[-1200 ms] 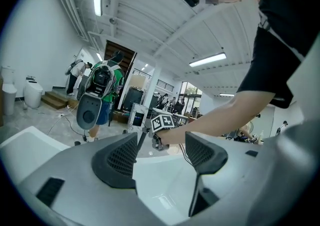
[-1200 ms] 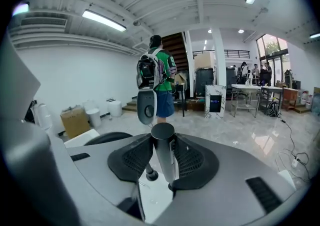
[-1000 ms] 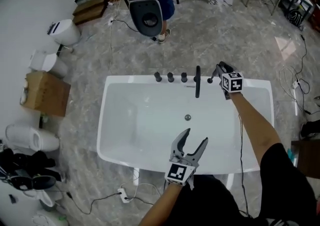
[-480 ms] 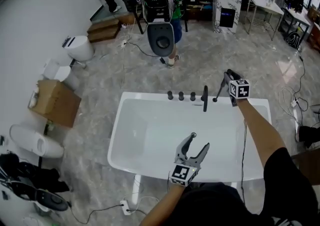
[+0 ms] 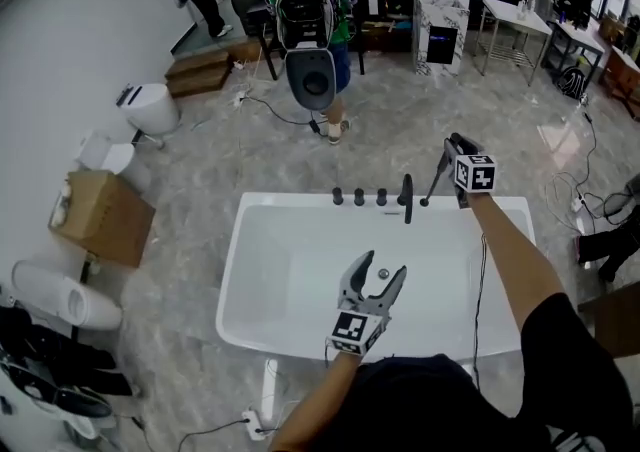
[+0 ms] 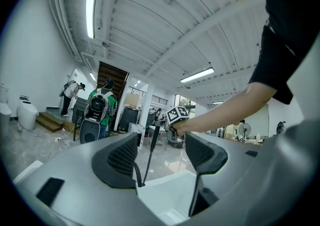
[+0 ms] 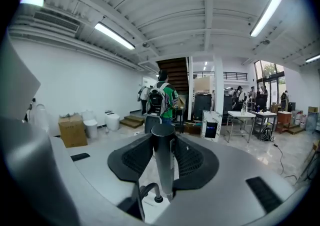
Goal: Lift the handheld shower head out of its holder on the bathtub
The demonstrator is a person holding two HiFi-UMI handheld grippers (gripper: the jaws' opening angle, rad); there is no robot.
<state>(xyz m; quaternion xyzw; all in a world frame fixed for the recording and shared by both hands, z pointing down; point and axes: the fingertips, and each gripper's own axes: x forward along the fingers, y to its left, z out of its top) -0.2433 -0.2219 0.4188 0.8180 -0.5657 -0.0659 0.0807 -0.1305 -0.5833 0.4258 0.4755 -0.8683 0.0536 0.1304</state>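
Observation:
The dark handheld shower head (image 5: 441,168) hangs above the far right rim of the white bathtub (image 5: 240,270), clear of its holder (image 5: 424,203). My right gripper (image 5: 452,150) is shut on its handle. In the right gripper view the dark handle (image 7: 162,162) stands upright between the pads, with the hose (image 7: 146,190) looping below. My left gripper (image 5: 375,268) hovers open over the tub's near side with nothing between its jaws. The left gripper view shows that open left gripper (image 6: 162,152) and, beyond it, the shower head (image 6: 151,145) slanting down from the right hand.
Three knobs (image 5: 359,197) and a spout (image 5: 407,198) line the tub's far rim. A person with a backpack (image 5: 305,10) stands behind the tub. A cardboard box (image 5: 100,215) and toilets (image 5: 150,108) stand at left; cables (image 5: 585,190) lie on the floor at right.
My right gripper has risen with the shower head, which now slants up from the rim. The left gripper has also risen over the tub and shifted a little.

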